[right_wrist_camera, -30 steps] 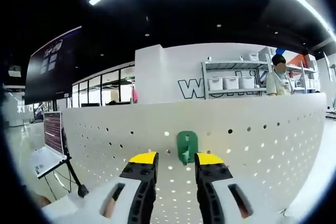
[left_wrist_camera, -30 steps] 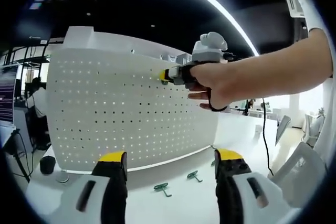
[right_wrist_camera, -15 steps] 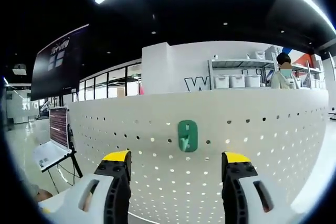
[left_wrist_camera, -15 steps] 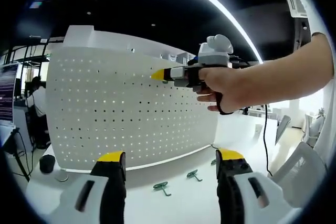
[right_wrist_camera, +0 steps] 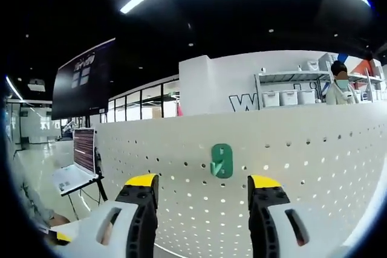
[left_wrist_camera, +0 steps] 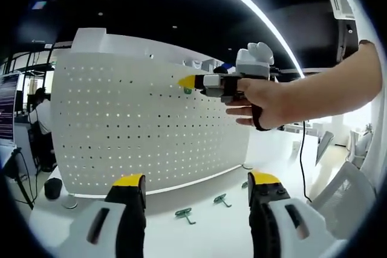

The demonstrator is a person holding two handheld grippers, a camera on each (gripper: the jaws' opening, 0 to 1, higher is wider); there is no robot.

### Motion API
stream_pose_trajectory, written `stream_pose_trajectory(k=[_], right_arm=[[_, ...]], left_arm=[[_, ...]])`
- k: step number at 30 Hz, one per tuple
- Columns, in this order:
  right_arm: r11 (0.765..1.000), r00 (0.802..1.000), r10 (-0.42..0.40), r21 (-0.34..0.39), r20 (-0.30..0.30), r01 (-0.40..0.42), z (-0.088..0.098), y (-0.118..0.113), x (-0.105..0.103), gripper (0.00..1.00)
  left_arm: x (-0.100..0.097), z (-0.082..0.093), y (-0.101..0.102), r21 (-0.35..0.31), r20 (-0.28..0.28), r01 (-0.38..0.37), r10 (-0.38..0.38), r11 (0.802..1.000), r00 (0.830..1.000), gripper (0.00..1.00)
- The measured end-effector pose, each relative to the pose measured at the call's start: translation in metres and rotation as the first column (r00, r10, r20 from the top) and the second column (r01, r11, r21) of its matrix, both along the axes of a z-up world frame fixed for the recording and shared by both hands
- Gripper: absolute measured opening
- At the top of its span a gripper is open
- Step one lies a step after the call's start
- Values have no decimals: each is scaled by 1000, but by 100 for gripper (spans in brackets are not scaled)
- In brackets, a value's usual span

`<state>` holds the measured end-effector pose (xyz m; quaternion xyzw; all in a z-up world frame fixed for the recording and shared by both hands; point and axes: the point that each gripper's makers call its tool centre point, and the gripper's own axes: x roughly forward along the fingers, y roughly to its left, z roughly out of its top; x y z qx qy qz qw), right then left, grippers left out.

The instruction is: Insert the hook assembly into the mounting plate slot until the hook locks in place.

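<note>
A white pegboard mounting plate (left_wrist_camera: 133, 131) (right_wrist_camera: 314, 167) stands upright on the table. One green hook (right_wrist_camera: 221, 161) (left_wrist_camera: 188, 90) hangs on the plate near its top edge. My right gripper (right_wrist_camera: 202, 183) is open, a little back from that hook, with nothing between its jaws. In the left gripper view a hand holds the right gripper (left_wrist_camera: 188, 81), its yellow tips just in front of the hook. My left gripper (left_wrist_camera: 196, 180) is open and empty, low in front of the plate. Two more green hooks (left_wrist_camera: 184, 214) (left_wrist_camera: 221, 199) lie on the table.
The white table (left_wrist_camera: 205, 234) runs under the plate. A dark round object (left_wrist_camera: 53, 188) sits at the plate's left foot. A laptop on a stand (right_wrist_camera: 75, 167) is at the left, shelves with bins (right_wrist_camera: 290, 98) behind. A cable (left_wrist_camera: 302, 167) hangs from the right hand.
The right gripper let go of the hook, opened and drew back from the plate. The hook stays on the plate. The left gripper has hardly moved.
</note>
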<state>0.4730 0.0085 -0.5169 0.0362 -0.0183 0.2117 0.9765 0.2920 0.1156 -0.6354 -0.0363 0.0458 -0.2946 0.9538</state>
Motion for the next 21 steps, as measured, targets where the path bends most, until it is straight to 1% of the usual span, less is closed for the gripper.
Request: stream_pose_trajectory(k=[4, 10, 14, 16, 19, 21], right_arm=[[1000, 1000, 21, -15, 0, -21, -2, -4, -2, 58], [998, 998, 55, -24, 19, -55, 3, -5, -4, 58], [995, 995, 94, -18, 26, -93, 1, -7, -12, 58], [992, 992, 119, -39, 37, -117, -1, -7, -18, 58], [988, 987, 153, -33, 40, -151, -3, -9, -24, 59], [985, 984, 170, -41, 46, -168, -5, -11, -29, 59]], left_arm=[[-1, -1, -1, 2, -5, 4, -4, 1000, 1000, 70], [-2, -2, -4, 1, -10, 17, -17, 1000, 1000, 69], [-2, -1, -5, -14, -11, 19, -19, 1000, 1000, 70], [-2, -2, -4, -5, -10, 16, -16, 1000, 1000, 70], [-1, -1, -4, -8, -10, 15, -15, 1000, 1000, 70], [-1, -2, -4, -4, -11, 15, -15, 1000, 1000, 70]])
